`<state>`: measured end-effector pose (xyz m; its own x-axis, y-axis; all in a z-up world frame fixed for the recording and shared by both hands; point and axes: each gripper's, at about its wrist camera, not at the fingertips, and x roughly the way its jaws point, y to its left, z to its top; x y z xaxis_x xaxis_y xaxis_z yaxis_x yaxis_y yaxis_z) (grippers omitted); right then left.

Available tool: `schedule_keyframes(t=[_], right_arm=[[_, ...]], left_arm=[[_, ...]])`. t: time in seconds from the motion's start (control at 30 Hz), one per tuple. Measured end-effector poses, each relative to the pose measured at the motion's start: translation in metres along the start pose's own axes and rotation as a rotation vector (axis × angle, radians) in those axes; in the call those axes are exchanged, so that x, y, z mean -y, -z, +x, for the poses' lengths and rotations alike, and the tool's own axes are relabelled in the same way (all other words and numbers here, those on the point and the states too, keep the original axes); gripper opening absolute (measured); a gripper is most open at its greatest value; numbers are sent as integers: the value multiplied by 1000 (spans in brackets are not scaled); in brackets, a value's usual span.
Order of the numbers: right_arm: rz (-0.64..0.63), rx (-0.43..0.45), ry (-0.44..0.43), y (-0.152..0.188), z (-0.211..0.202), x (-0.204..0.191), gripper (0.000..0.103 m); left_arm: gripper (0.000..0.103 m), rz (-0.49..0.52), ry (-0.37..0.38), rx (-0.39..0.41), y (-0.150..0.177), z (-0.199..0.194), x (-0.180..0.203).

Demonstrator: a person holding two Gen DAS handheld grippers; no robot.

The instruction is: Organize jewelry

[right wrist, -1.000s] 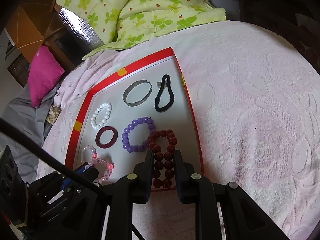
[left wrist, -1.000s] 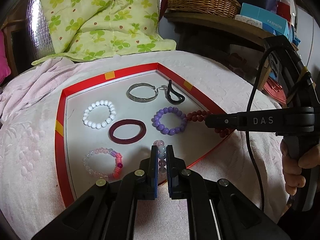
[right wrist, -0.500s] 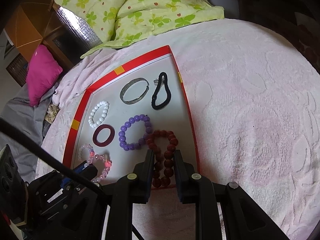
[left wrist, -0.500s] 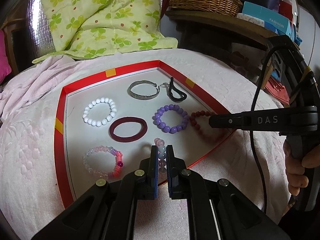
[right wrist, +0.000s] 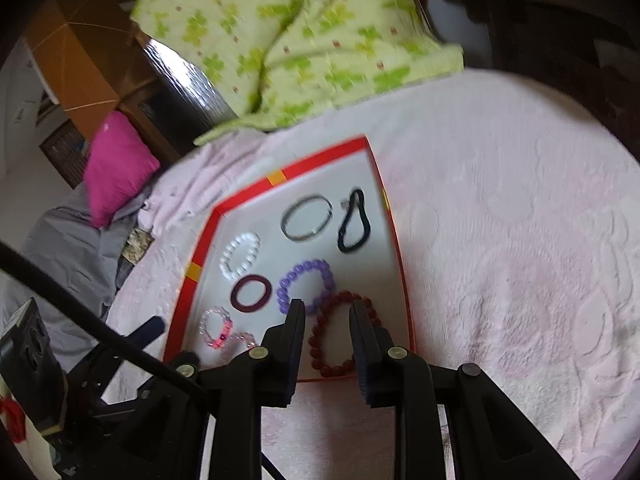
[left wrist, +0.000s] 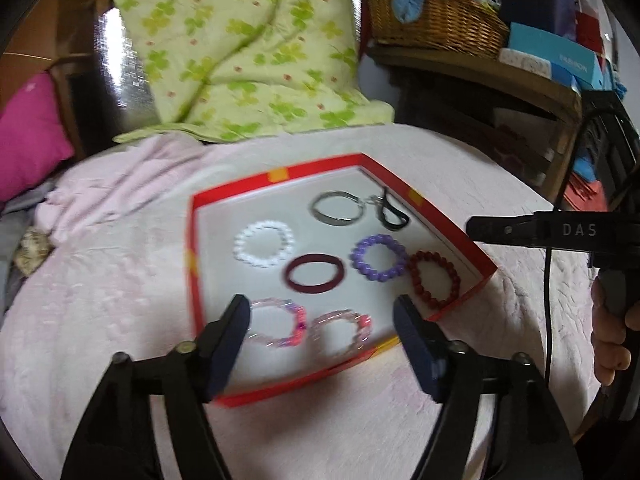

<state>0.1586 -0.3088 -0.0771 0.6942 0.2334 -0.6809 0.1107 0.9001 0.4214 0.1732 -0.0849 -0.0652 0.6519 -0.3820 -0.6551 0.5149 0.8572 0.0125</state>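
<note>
Left gripper (left wrist: 322,322): jaws spread wide, just opened, nothing clamped; raised over the near edge of the red-rimmed tray (left wrist: 448,222). Pale pink bead bracelet (left wrist: 340,330) lying flat on the tray floor at the near edge, between and beyond the fingers, free of both.

Right gripper (right wrist: 326,320): jaws narrowly parted, just easing apart; dark red bead bracelet (right wrist: 340,334) lying flat in the near right corner of the tray, seen through the gap, pads not pressing on it.

Tray contents, all lying flat on the white floor:
- Far edge: silver bangle (left wrist: 336,210), black cord loop (left wrist: 392,214) beside it at the far right corner.
- Middle: white bead bracelet (left wrist: 264,250), maroon ring (left wrist: 314,274), purple bead bracelet (left wrist: 378,258) touching the dark red one.
- Near left: pink-and-violet bead bracelet (left wrist: 278,328).

Tray resting on a pink bedspread (right wrist: 500,260).
</note>
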Motion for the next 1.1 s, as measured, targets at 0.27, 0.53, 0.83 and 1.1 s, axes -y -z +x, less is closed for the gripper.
schedule_keyframes(t=[0.27, 0.53, 0.83, 1.1], right_arm=[[-190, 157, 85, 32, -57, -50, 56], [-319, 215, 137, 86, -114, -106, 64], [-312, 306, 167, 108, -197, -136, 71], [-289, 341, 187, 114, -238, -149, 72]], left_arm=[[88, -82, -156, 20, 26, -66, -9], [90, -86, -344, 71, 31, -142, -6], [90, -108, -429, 201, 21, -240, 14], [90, -132, -463, 260, 19, -294, 31]])
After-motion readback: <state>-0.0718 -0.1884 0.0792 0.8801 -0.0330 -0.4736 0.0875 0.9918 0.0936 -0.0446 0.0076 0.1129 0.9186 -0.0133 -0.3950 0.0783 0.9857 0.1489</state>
